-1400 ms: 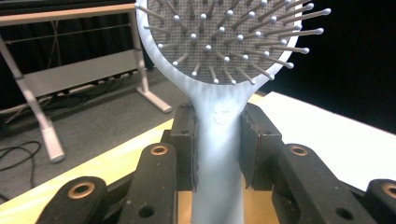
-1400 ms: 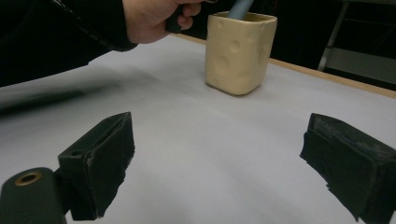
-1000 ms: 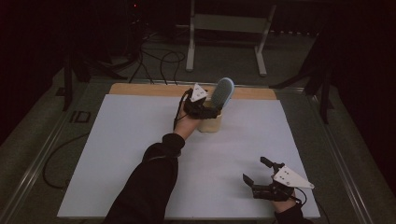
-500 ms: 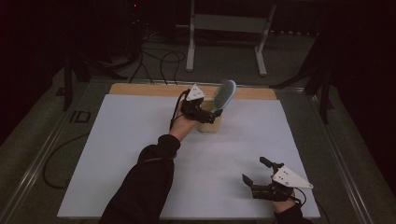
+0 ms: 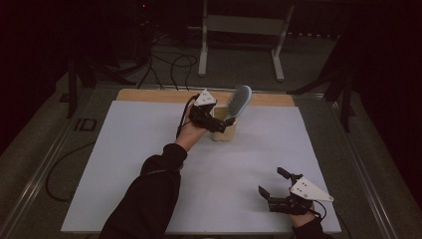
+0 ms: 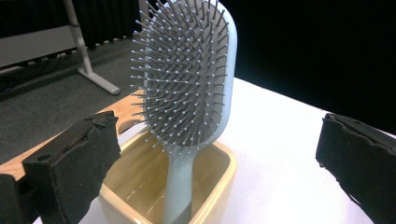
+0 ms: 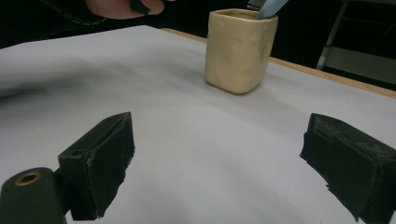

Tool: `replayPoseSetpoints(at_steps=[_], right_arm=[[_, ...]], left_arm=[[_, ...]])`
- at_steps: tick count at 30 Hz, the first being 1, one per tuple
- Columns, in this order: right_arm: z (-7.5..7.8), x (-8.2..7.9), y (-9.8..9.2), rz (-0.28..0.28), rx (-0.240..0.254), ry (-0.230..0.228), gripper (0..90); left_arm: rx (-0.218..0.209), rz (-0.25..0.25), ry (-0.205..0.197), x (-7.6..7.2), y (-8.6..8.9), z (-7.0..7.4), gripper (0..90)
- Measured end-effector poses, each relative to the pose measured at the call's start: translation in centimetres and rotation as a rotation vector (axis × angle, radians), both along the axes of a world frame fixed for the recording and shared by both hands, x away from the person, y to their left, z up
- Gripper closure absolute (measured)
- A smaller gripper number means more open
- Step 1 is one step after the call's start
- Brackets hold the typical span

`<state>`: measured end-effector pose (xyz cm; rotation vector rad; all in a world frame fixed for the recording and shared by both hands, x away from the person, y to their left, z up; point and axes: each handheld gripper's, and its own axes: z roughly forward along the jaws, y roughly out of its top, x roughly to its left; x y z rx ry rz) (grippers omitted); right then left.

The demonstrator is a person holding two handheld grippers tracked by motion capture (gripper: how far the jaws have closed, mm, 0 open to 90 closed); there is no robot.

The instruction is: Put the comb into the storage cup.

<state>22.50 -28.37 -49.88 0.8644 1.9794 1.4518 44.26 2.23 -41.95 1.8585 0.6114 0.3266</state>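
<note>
— What takes up most of the scene?

— A white table (image 5: 149, 149) with a strip of wood (image 5: 149, 95) along its far edge. Beyond it, on the grey floor, stands a metal frame (image 5: 239, 30) with cables (image 5: 164, 64) beside it, all quite dark.

— And on the table?

— Toward the far side, about the middle, sits a yellow cup (image 5: 224, 130) with squared sides. A light blue hairbrush (image 5: 239, 102) stands in it, handle down inside the cup, bristled head up and leaning to the right. In the left gripper view the bristles face the camera and the handle rests against the near wall of the cup.

— Where is the left gripper?

— The left gripper (image 5: 219, 122) is just beside the cup on its left, borne by a hand on a dark-sleeved arm (image 5: 149, 194) that reaches from the near edge. Its jaws have just been opening and stand wide apart, one on each side of the brush, neither pad touching it.

— And the other one?

— The right gripper (image 5: 271, 186) is at the near right corner, well apart from the cup, low over the bare table — jaws spread with nothing between them. Its own view looks across the white surface at the cup.
</note>
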Motion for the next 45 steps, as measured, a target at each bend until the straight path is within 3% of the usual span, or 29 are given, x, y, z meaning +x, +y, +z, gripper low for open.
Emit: replayPoseSetpoints(at_steps=[11, 23, 45], right_arm=[[-0.1, 0.2, 0.1, 0.003, -0.005, 0.005, 9.0], [-0.1, 0.2, 0.3, 0.004, -0.013, 0.005, 9.0], [0.0, 0.1, 0.4, 0.004, -0.021, -0.003, 9.0]], left_arm=[[0.006, -0.021, 0.026, -0.8, 1.4, 0.6, 0.0], [0.014, -0.029, 0.024, -2.1, 3.4, 1.7, 0.0], [0.037, -0.005, 0.031, -5.0, 8.3, 1.3, 0.0]])
